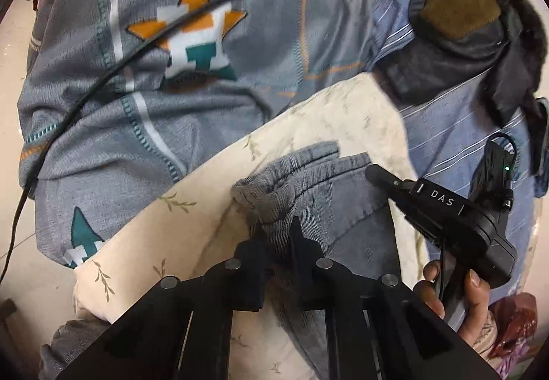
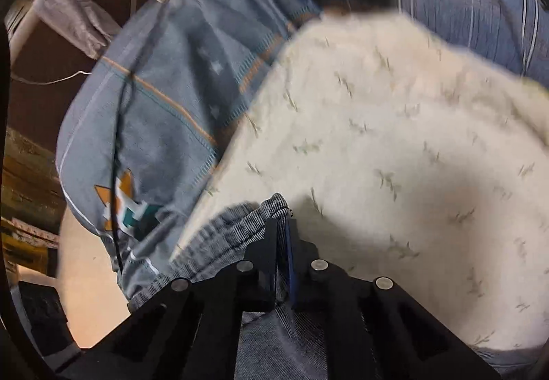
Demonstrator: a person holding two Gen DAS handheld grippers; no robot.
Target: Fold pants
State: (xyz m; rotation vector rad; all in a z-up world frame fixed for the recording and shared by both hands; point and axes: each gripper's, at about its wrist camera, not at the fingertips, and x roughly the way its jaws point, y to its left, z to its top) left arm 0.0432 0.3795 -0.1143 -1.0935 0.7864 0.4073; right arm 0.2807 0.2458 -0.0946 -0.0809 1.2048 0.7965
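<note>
Grey-blue pants (image 1: 315, 188) lie bunched on a cream leaf-print cloth (image 1: 192, 218). My left gripper (image 1: 279, 229) is shut on a fold of the pants near their ribbed edge. In the left wrist view the right gripper (image 1: 377, 172) comes in from the right, held by a hand (image 1: 456, 297), its tip over the pants' right edge. In the right wrist view my right gripper (image 2: 283, 225) is shut on the pants (image 2: 240, 225) at their ribbed waistband, above the cream cloth (image 2: 394, 146).
A grey bedspread with orange and teal stars (image 1: 171, 47) covers the bed, with a black cable (image 1: 103, 78) across it. A dark fur-trimmed garment (image 1: 480, 30) and blue striped fabric (image 1: 456, 126) lie at the right. Pale floor (image 2: 89, 280) shows past the bed's edge.
</note>
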